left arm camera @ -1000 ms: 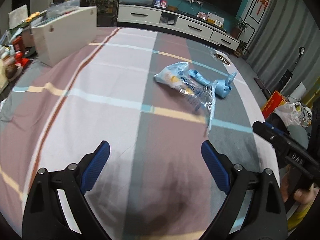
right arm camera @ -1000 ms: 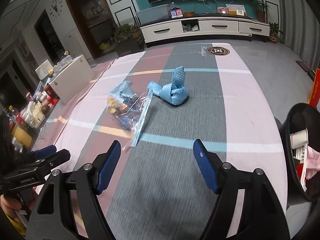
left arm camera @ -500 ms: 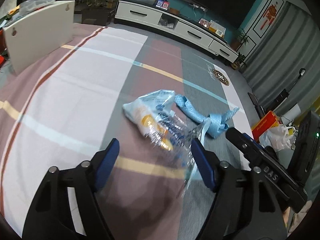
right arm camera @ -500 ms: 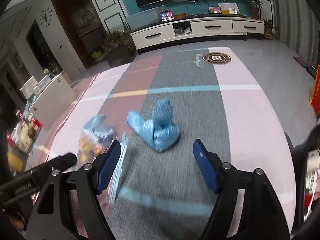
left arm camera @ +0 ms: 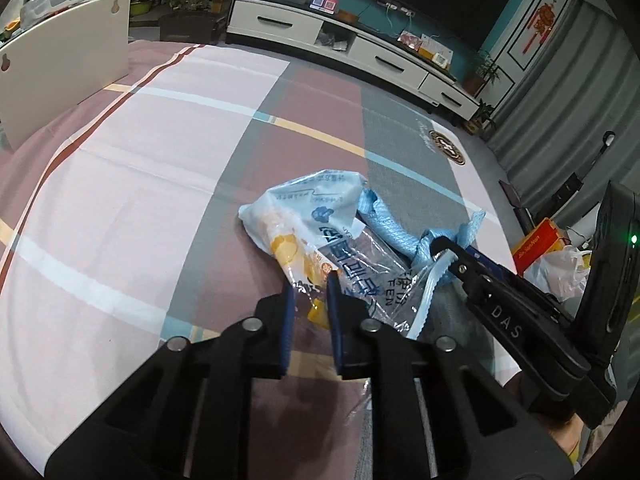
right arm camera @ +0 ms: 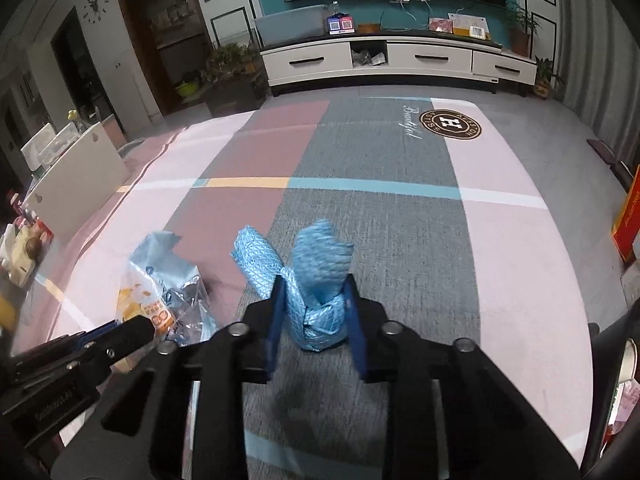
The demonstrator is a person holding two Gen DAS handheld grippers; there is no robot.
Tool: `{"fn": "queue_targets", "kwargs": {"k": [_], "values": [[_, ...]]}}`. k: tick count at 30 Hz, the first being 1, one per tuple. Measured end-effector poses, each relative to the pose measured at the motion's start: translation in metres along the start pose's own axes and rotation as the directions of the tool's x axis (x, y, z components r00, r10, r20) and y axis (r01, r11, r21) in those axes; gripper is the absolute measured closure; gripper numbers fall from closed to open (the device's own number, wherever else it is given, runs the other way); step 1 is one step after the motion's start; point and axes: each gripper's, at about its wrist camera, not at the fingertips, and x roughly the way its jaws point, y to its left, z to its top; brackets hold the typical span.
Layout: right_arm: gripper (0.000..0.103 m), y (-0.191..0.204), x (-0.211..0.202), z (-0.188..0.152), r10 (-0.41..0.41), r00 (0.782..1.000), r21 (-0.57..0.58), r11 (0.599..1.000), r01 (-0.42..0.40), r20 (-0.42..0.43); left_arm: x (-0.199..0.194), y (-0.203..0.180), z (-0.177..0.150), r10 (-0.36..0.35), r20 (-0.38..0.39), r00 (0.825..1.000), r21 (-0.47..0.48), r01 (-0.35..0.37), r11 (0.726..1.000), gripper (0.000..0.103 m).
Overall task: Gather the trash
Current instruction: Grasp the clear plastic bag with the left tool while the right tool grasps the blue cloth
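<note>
Asker: Progress on the trash pickup, how far had it got?

Describer: Early, by my reading. Two pieces lay side by side on the patchwork-coloured carpet (right arm camera: 400, 240): a crinkled plastic snack bag (left arm camera: 320, 236) and a knotted blue cloth (right arm camera: 320, 280). Neither had been lifted clear of the floor. At the right edge of the right wrist view a dark bin (right arm camera: 612, 360) showed with some litter inside, so both pieces probably remained to be carried there.

Asker: And the tongs?

Describer: Left gripper (left arm camera: 310, 300) was nearly closed, its blue pads pinching the near edge of the snack bag, clear film bunched between them. Right gripper (right arm camera: 316, 316) was narrowed around the cloth knot, a pad pressed against each side. Both looked like firm grasps, though the cloth appeared to rest on the carpet.

Asker: Were the two close?

Describer: Very. In the left wrist view the tip of the right gripper sat on the cloth just beside the bag.
</note>
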Motion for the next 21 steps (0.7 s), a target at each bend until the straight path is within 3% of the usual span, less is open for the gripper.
{"fn": "queue_targets", "kwargs": {"k": [4,13,21], "values": [[0.080,-0.006,-0.017,-0.008,0.002,1.000,0.033,0.999,-0.002,0.020,-0.015,0.000,-0.004,-0.012,0.026,1.000,0.021,0.011,1.000,0.099],[0.080,-0.022,-0.081,-0.039,0.013,0.996,0.093,0.995,-0.021,0.086,-0.059,-0.007,-0.022,-0.028,0.073,0.997,0.115,0.020,0.993,0.100],[0.080,-0.028,-0.132,-0.074,0.005,0.993,0.121,0.992,-0.019,0.115,-0.093,-0.013,-0.055,-0.028,0.056,0.998,0.181,0.017,0.983,0.100]]}}
